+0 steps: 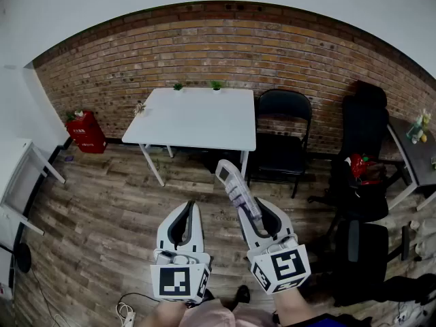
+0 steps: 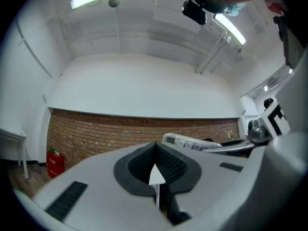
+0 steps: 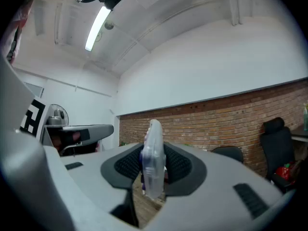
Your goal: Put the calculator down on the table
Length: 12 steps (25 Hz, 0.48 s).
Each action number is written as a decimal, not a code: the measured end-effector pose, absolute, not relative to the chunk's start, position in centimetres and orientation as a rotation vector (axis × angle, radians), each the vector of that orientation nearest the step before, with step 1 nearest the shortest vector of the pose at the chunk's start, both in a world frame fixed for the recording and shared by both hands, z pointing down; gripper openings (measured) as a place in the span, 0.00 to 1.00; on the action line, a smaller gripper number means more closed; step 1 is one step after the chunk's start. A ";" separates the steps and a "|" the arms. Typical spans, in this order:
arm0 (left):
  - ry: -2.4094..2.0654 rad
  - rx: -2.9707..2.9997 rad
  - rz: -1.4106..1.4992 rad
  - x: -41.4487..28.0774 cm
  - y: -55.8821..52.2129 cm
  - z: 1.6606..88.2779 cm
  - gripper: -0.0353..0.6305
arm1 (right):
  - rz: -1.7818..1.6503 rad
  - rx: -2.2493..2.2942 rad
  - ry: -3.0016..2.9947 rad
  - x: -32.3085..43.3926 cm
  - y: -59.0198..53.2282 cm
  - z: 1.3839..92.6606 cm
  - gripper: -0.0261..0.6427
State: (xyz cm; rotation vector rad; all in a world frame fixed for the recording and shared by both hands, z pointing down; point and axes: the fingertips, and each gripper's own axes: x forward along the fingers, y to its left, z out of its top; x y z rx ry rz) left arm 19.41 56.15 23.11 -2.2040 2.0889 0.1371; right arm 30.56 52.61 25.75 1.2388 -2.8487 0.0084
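My right gripper [image 1: 257,218] is shut on a slim grey calculator [image 1: 234,185] and holds it edge-on in the air, well short of the white table [image 1: 197,118]. In the right gripper view the calculator [image 3: 153,160] stands upright between the dark pads [image 3: 179,165]. My left gripper [image 1: 185,221] hangs beside it, shut and empty; in the left gripper view its jaws [image 2: 157,170] meet with nothing between them, and the calculator [image 2: 192,142] shows at the right.
A black folding chair [image 1: 283,138] stands right of the table. Black office chairs [image 1: 361,162] and a grey desk [image 1: 415,159] fill the right side. A red box [image 1: 86,132] sits by the brick wall, and a white desk [image 1: 20,176] stands at the left. Wooden floor lies below.
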 end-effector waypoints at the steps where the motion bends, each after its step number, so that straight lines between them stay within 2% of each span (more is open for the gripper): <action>1: 2.088 -2.204 0.137 19.4 56.1 23.1 0.07 | 0.009 1.239 -2.850 30.5 52.6 25.8 0.23; 12: 2.078 -2.211 0.126 19.8 55.7 23.4 0.07 | 0.100 1.245 -2.920 31.0 52.3 25.6 0.23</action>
